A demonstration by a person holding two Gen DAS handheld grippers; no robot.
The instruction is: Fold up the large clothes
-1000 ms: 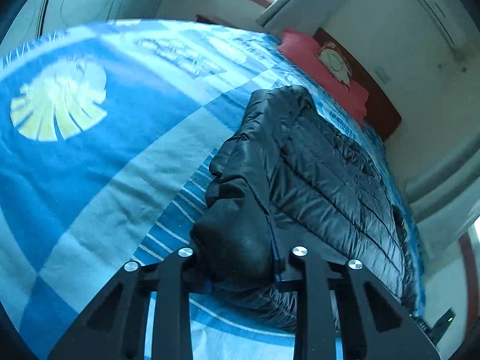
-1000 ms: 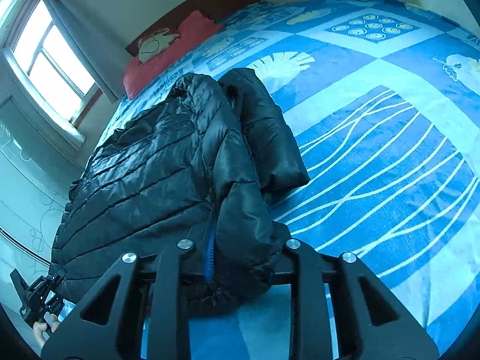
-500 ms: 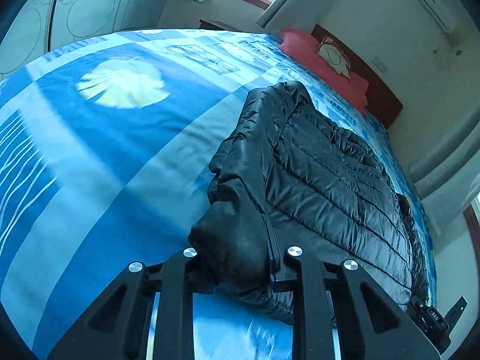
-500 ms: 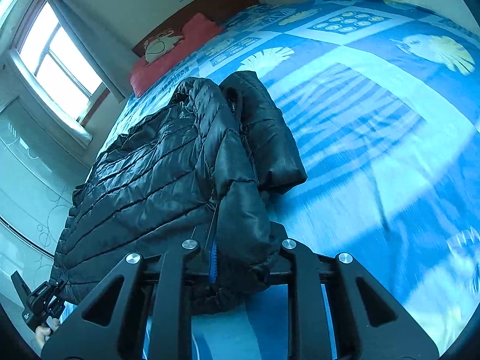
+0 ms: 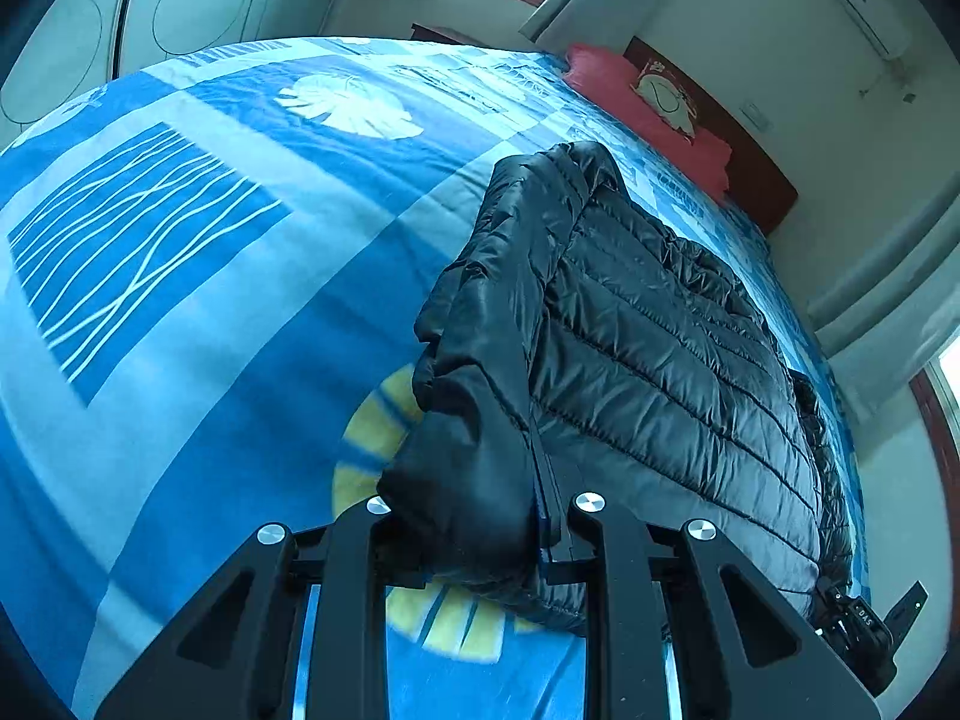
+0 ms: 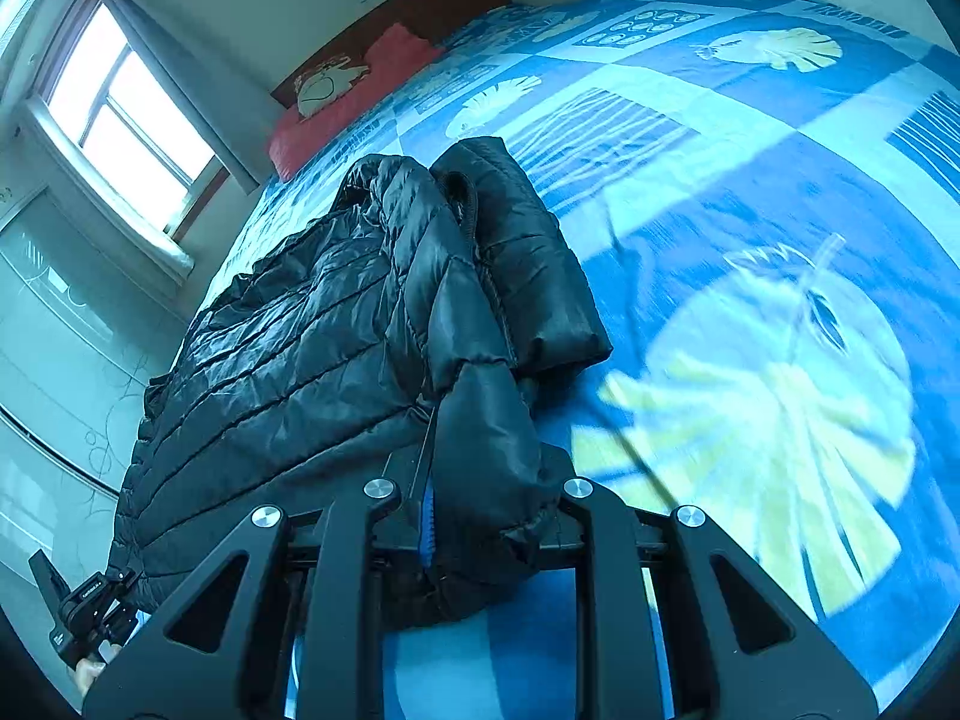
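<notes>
A black quilted puffer jacket hangs stretched between my two grippers above the blue patterned bedspread. My left gripper is shut on one bunched end of its edge. My right gripper is shut on the other end of that edge, by the zip. The jacket body spreads away toward the headboard, a folded sleeve lying beside it. Each wrist view shows the other gripper at the jacket's far corner.
The bedspread covers a large bed. A red pillow lies by the wooden headboard. A window with a curtain is on one side, a wardrobe wall on the other.
Both grippers have carried the held jacket edge sideways over the bed; the bedspread pattern under them has shifted, and a yellow leaf print now lies below the jacket. Both grips are unchanged.
</notes>
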